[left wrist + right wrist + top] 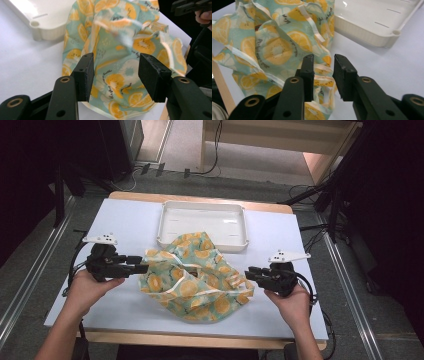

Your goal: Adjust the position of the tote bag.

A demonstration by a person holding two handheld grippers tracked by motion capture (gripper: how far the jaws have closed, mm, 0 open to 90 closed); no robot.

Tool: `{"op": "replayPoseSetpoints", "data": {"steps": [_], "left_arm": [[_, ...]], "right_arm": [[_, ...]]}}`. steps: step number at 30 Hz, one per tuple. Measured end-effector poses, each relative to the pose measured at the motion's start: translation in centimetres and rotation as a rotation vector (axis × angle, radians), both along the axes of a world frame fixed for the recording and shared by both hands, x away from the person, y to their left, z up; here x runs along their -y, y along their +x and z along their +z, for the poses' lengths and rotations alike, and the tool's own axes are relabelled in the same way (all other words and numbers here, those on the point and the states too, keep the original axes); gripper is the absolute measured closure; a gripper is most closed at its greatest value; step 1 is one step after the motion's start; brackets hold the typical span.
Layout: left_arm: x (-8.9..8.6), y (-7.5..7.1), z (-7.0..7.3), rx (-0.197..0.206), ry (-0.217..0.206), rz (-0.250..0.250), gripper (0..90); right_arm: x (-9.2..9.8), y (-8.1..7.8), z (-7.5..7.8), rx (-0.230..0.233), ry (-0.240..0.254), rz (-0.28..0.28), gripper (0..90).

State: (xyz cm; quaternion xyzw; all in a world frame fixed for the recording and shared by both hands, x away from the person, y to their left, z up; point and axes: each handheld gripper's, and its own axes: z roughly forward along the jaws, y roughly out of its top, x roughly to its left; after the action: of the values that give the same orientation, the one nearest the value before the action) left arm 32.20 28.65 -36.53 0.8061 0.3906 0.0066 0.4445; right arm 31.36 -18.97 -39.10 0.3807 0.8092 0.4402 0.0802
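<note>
Soft, limp citrus-print cloth (196, 276) lies crumpled just in front of the white tray (202, 224); left gripper (141, 265) and right gripper (248, 273) flank it, jaws parted (hemmed edges look best for gripping).

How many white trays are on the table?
1. The white tray sits at the far middle of the table, just behind the crumpled orange-print cloth, whose top edge overlaps its front rim.
</note>
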Motion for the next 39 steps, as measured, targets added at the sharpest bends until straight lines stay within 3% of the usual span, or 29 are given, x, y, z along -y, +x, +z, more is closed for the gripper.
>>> {"op": "replayPoseSetpoints", "data": {"steps": [3, 10, 12, 20, 31, 39], "left_arm": [[0.1, -0.1, 1.3, 0.023, -0.006, -0.009, 49.6], [2.2, 0.3, 2.4, 0.012, 0.005, -0.073, 60.8], [3.3, 0.6, 2.3, 0.009, 0.024, -0.099, 60.9], [6.0, 1.6, 1.3, -0.016, 0.026, -0.158, 62.1], [8.8, 2.4, 0.5, -0.026, 0.033, -0.221, 62.9], [10.2, 3.3, -0.1, -0.025, 0.046, -0.221, 78.1]], "right_arm": [[-0.5, 0.1, 0.1, -0.009, 0.001, 0.017, 80.8], [-3.2, 0.7, 0.2, -0.021, -0.007, 0.072, 84.6], [-3.5, 0.7, 0.1, -0.022, -0.01, 0.08, 84.6], [-6.0, 1.3, -0.2, -0.036, -0.014, 0.119, 84.7], [-7.2, 1.4, -0.5, -0.032, -0.033, 0.143, 84.6], [-7.6, 1.2, -0.5, -0.035, -0.032, 0.147, 88.1]]}}
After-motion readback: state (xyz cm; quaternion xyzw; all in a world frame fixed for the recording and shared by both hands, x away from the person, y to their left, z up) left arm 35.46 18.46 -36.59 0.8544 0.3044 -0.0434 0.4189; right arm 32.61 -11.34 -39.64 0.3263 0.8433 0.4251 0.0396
